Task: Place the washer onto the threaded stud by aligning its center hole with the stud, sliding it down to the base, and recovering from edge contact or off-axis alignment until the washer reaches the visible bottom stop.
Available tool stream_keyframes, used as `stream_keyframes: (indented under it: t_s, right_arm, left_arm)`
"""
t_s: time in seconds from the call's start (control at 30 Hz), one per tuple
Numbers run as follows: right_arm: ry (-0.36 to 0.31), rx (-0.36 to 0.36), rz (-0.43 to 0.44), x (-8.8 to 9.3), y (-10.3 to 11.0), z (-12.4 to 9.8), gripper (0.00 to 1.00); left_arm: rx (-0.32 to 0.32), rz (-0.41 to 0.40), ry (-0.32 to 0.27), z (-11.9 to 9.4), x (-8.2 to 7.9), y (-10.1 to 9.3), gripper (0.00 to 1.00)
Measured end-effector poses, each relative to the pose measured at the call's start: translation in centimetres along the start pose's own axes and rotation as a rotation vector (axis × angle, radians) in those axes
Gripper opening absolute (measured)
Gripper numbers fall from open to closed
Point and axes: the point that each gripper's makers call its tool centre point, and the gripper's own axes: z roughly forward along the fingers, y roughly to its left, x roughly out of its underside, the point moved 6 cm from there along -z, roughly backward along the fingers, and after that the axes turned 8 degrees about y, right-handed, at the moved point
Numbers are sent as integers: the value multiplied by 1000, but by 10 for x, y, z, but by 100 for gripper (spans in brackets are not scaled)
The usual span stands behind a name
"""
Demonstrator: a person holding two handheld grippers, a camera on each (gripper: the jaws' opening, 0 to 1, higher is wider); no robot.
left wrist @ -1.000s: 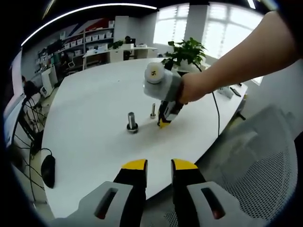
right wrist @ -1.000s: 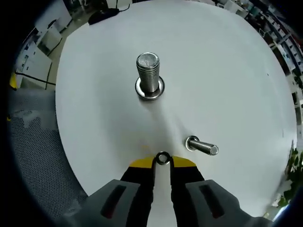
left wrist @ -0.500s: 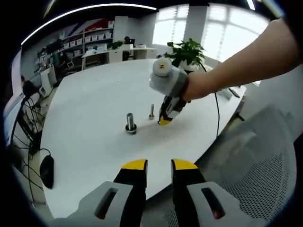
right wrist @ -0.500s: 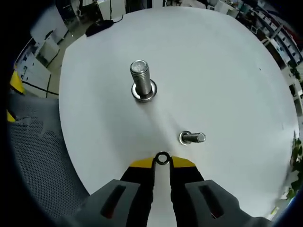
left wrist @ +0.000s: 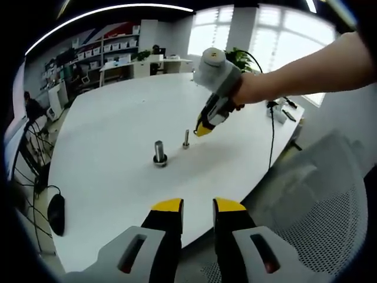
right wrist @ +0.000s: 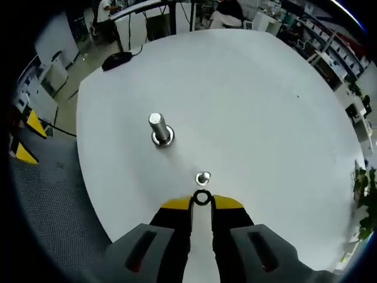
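A small dark washer [right wrist: 202, 197] is pinched between the yellow tips of my right gripper [right wrist: 202, 200], which is shut on it. Just beyond the tips, a thin threaded stud [right wrist: 203, 177] stands upright on the white table [right wrist: 253, 100]. In the left gripper view the right gripper [left wrist: 202, 129], held by a hand, hovers above and slightly right of that stud [left wrist: 186, 138]. A thicker bolt [left wrist: 159, 153] with a washer at its base stands to the left. My left gripper [left wrist: 198, 206] hangs off the table's near edge, a narrow empty gap between its jaws.
A black mouse [left wrist: 57, 213] with its cable lies at the table's left edge. A grey mesh chair [left wrist: 333, 194] stands at the right. A potted plant [left wrist: 237, 58] and a black cable [left wrist: 271, 144] sit at the far side. Desks and shelves fill the background.
The right gripper has lifted away from the table with the washer and now hangs over the thin stud. The left gripper has barely moved.
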Motion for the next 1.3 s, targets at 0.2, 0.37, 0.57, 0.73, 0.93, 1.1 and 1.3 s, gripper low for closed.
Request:
stream_keyframes:
  t_s: [0.2, 0.37, 0.57, 0.73, 0.93, 1.1, 1.3]
  right_arm:
    - [-55, 5, -17, -15, -1, -7, 14]
    - [-26, 20, -80, -18, 2, -3, 14]
    - [3, 10, -79, -22, 0, 3, 14]
    - [26, 12, -85, -22, -2, 8, 14]
    - [40, 7, -81, -22, -2, 14, 14]
    - [53, 2, -89, -23, 0, 21, 14]
    - [75, -8, -77, -19, 2, 34, 14]
  left_arm:
    - [-1, -2, 2, 0, 1, 0, 18]
    - [-2, -2, 3, 0, 1, 0, 18]
    - [-6, -5, 3, 0, 1, 1, 18]
    - [-6, -6, 3, 0, 1, 1, 18]
    - [-6, -8, 2, 0, 1, 2, 18]
    - [-4, -7, 6, 1, 2, 2, 17]
    - [-2, -9, 10, 1, 2, 1, 17]
